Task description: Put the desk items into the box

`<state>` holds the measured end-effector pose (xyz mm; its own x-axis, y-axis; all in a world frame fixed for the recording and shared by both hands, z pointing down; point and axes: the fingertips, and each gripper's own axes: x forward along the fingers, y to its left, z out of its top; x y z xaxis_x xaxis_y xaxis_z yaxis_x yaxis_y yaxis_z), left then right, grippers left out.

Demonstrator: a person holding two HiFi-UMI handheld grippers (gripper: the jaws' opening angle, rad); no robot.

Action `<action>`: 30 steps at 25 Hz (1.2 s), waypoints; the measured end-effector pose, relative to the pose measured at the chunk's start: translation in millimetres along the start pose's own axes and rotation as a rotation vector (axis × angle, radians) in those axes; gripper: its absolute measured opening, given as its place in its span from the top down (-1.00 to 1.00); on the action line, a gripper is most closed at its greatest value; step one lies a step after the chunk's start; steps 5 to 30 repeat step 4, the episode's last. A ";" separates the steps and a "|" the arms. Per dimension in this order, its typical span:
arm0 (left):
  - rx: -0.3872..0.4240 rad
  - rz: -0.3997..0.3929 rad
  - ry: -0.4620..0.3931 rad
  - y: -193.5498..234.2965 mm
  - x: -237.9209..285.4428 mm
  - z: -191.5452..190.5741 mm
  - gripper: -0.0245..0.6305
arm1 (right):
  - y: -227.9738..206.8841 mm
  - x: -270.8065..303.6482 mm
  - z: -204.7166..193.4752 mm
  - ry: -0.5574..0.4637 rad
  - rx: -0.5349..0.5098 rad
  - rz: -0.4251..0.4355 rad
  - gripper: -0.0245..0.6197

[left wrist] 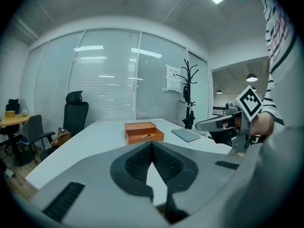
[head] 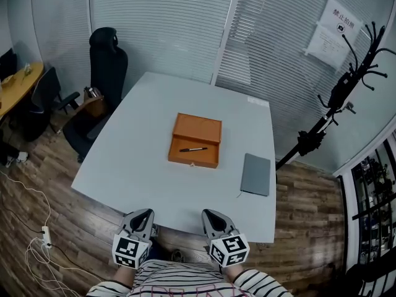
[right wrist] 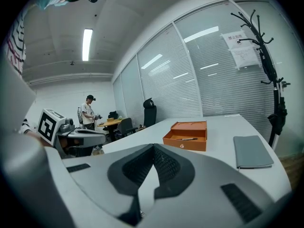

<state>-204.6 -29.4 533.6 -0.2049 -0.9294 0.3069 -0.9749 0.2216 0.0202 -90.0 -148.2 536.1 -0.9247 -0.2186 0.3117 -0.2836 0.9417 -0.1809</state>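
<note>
- The orange box sits open near the middle of the pale table, at the centre of the head view
- A black pen lies inside the box, towards its near side
- A grey notebook lies flat on the table to the lower right of the box, apart from it and near the table's right edge
- The left gripper hovers at the bottom of the frame over the table's near edge; in its own view its jaws are pressed together with nothing between them
- The right gripper hangs just beside it, jaws likewise pressed together and empty
- A black office chair stands at the upper left, a coat rack at the right
</note>
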 end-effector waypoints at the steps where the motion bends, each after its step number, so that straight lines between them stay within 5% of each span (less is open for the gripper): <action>1: -0.001 0.002 -0.002 0.3 -1.0 -0.1 0.86 | 0.7 0.2 0.0 -0.001 -0.001 0.001 0.85; 30: -0.005 0.009 -0.006 1.1 -2.9 0.2 0.86 | 1.8 0.6 0.6 -0.004 -0.006 0.004 0.85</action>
